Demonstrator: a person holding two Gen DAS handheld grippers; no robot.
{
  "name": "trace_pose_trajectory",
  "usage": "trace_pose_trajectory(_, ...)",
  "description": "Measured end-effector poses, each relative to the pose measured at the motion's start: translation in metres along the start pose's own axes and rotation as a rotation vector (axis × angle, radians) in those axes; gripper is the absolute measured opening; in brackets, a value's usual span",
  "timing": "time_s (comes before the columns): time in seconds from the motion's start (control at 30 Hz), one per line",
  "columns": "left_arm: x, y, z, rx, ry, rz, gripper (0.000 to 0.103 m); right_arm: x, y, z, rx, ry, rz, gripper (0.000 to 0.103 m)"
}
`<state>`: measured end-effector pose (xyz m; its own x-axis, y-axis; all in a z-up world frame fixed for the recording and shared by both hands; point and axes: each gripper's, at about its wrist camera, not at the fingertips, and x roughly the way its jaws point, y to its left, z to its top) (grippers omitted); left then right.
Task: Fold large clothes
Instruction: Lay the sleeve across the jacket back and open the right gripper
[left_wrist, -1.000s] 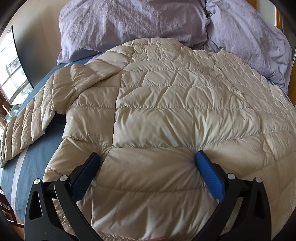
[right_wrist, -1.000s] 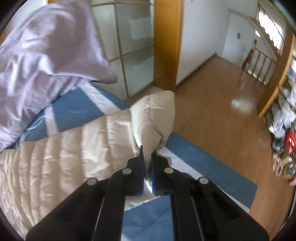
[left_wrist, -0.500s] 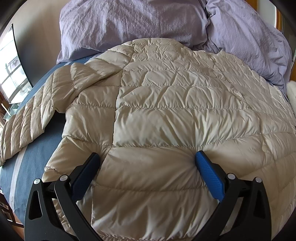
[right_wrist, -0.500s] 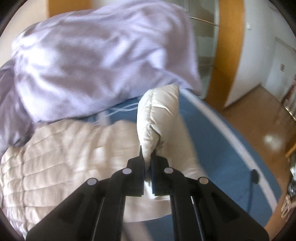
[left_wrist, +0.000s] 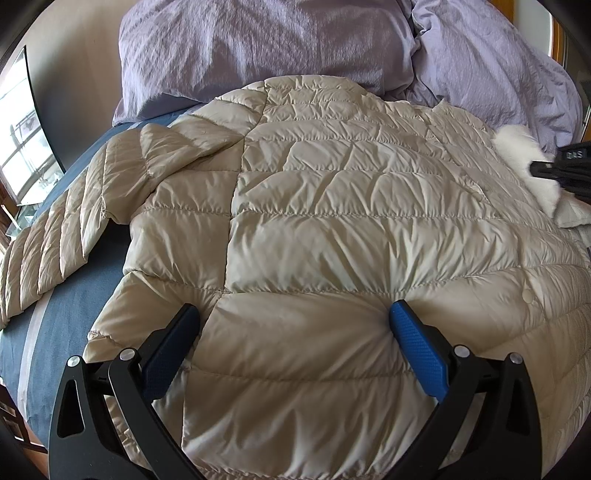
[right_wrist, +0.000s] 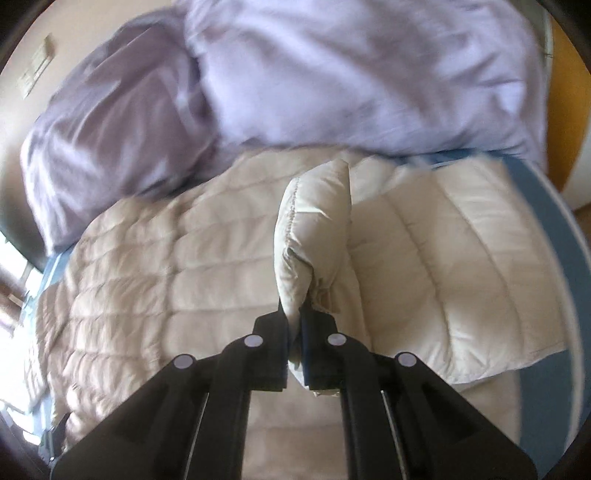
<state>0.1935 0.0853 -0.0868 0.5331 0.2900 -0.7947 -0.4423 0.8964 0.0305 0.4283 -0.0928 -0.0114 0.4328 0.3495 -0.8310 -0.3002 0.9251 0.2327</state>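
A beige quilted down jacket (left_wrist: 325, 221) lies spread flat on the bed, its left sleeve (left_wrist: 55, 243) stretched out to the left. My left gripper (left_wrist: 293, 321) is open, its blue pads pressed down on the jacket's lower body. My right gripper (right_wrist: 295, 314) is shut on the cuff of the other sleeve (right_wrist: 314, 232), which stands up between the jaws and is carried over the jacket's body (right_wrist: 166, 280). In the left wrist view the right gripper (left_wrist: 565, 166) shows at the right edge with the pale cuff (left_wrist: 524, 162).
Lilac pillows and a duvet (left_wrist: 280, 48) pile at the head of the bed, touching the jacket's collar end. The blue bedsheet (left_wrist: 70, 317) with a pale stripe shows at the left. A window (left_wrist: 22, 140) is at the far left; the bed's right edge (right_wrist: 554, 236) borders a wooden floor.
My right gripper has swung the sleeve cuff from the bed's right edge in over the jacket, turning toward the pillows. It now enters the left wrist view. My left gripper has stayed put.
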Motion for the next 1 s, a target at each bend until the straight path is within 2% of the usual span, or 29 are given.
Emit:
trace_pose_trajectory(0.2, 0.000, 0.000, 0.000, -0.001, 0.000, -0.001, 0.102, 0.008, 0.058, -0.011, -0.083, 0.064, 0.106, 0.009)
trace_pose_trajectory(0.37, 0.001, 0.000, 0.000, -0.001, 0.000, -0.001, 0.102, 0.002, 0.084, -0.019, -0.152, 0.101, 0.161, 0.021)
trace_pose_trajectory(0.43, 0.001, 0.000, 0.000, -0.001, 0.000, -0.001, 0.102, -0.008, 0.084, -0.015, -0.150, 0.080, 0.191, 0.034)
trace_pose_trajectory(0.47, 0.001, 0.000, 0.000, -0.001, 0.000, -0.001, 0.102, -0.015, 0.081, -0.012, -0.143, 0.052, 0.190, 0.035)
trace_pose_trajectory(0.53, 0.001, 0.000, 0.000, -0.001, 0.000, -0.001, 0.102, -0.021, 0.074, -0.006, -0.125, -0.002, 0.168, 0.036)
trace_pose_trajectory(0.63, 0.001, 0.000, 0.000, -0.001, 0.000, -0.001, 0.102, -0.022, 0.052, 0.003, -0.082, -0.046, 0.067, 0.036)
trace_pose_trajectory(0.73, 0.001, 0.000, 0.000, -0.001, 0.001, -0.002, 0.102, -0.004, 0.044, 0.000, -0.095, -0.024, -0.048, 0.036)
trace_pose_trajectory(0.8, 0.001, 0.000, 0.001, -0.001, 0.001, -0.002, 0.102, 0.006, 0.044, -0.005, -0.113, 0.001, -0.068, 0.039)
trace_pose_trajectory(0.87, 0.001, 0.001, 0.001, -0.002, 0.000, -0.003, 0.102, 0.011, 0.049, -0.012, -0.130, 0.008, -0.072, 0.051)
trace_pose_trajectory(1.0, -0.002, 0.002, 0.001, -0.012, -0.010, -0.021, 0.102, 0.010, 0.065, -0.020, -0.165, 0.002, -0.053, 0.063)
